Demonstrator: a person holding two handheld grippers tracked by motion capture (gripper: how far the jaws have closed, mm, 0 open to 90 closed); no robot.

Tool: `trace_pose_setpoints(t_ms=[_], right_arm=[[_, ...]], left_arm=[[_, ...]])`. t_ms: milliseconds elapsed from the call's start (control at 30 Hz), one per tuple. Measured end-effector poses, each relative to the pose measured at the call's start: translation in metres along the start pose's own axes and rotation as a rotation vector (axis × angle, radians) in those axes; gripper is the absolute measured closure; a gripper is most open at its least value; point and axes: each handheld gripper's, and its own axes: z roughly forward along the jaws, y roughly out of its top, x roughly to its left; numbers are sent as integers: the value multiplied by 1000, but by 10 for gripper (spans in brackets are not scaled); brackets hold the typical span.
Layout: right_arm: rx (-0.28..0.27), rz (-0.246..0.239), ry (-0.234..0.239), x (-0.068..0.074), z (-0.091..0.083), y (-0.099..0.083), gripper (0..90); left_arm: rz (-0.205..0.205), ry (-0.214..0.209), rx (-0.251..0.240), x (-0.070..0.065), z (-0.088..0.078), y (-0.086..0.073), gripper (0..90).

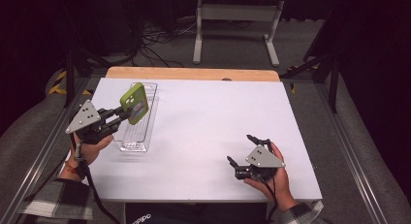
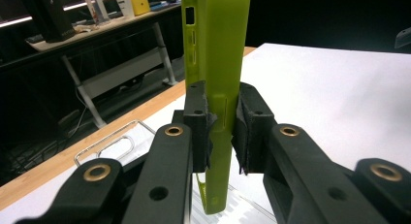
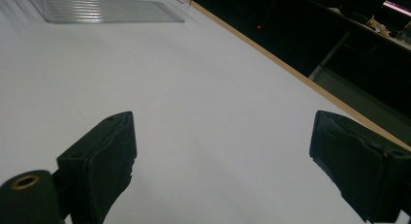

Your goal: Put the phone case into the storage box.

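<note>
The left gripper [image 1: 125, 114] is clamped on a green phone case [image 1: 134, 103]. In the left gripper view its pads [image 2: 196, 118] press both flat faces of the case [image 2: 216, 64], biting on the lower part, so most of the case stands beyond the fingertips and a short end [image 2: 213, 195] hangs below them. The grip across the thin dimension keeps the case on edge and rigid. It appears suited to lowering the case edge-first into a narrow container.

Directly under and just beyond these fingers lies a clear plastic tray [image 1: 148, 120], long and narrow, resting on the white table [image 1: 208, 136]. The case is held above the tray, apart from it; no contact is visible. Judgement: the case is either being carried to the tray or lifted from it; the frames do not settle which.

The right gripper [image 1: 241, 150] rests low on the table near the person's side, well apart from the tray. Its jaws stand wide apart with nothing between the pads [image 3: 109, 151], only bare table surface; the tray [image 3: 104, 9] lies far ahead of them. It appears parked as a standby.
</note>
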Motion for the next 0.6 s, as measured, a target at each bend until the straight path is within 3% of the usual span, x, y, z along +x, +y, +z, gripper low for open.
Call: trace_pose_setpoints(t_ms=[600], right_arm=[[9,15,7,-2,3,0,103]], left_arm=[[-16,1,23,22,6,1,780]])
